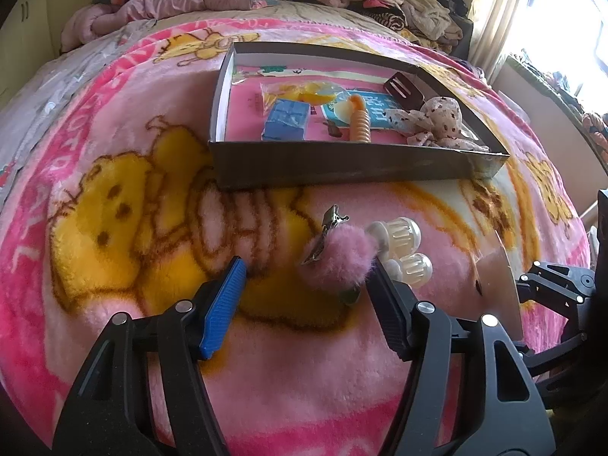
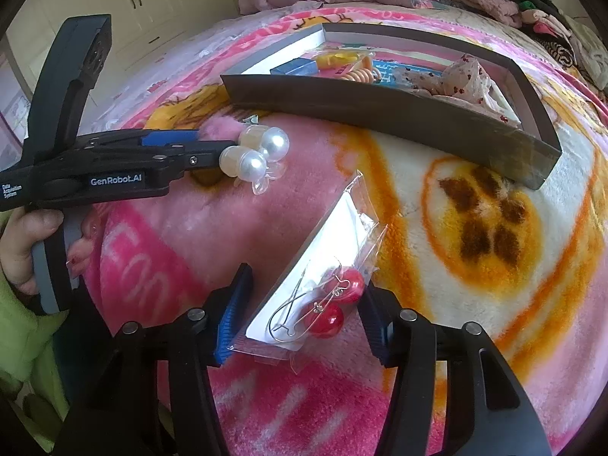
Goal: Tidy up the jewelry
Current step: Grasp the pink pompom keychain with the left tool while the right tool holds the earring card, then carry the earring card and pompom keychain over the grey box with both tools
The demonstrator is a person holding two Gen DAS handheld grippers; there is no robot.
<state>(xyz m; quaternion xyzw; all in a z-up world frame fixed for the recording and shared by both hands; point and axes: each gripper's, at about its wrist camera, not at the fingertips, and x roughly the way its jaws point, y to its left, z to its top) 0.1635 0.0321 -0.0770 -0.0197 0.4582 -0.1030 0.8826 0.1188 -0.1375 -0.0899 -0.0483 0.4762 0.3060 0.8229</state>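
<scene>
I was working over a bed covered with a pink cartoon blanket [image 1: 114, 152], soft and springy, so anything pressed into it would sink. Far from me sat the grey box [image 1: 342, 169], shallow and already holding several hair pieces and a blue packet.

On the blanket near the box's front wall lay the pink pompom clip [image 1: 338, 262], with two pearl clips [image 1: 402, 243] just to its right. I judged the pompom light and squashy, with a thin metal clip under the fluff; I would take hold across the fluff, low enough to catch the metal, since fur alone would slip. Further right and nearer lay the earring bag [image 2: 323, 281], a slick clear sleeve with a white card and two red bead earrings on fine wire. I judged it light, slippery and easily creased, best pinched at the card's edges, clear of the wires.

My left gripper [image 1: 307, 277] pointed steeply down, jaws apart; its right finger touched the pompom, its left finger stood clear, nothing clamped. My right gripper [image 2: 304, 304] pointed down likewise, jaws straddling the bag, pads beside its edges, not yet pressing as far as I could see.
</scene>
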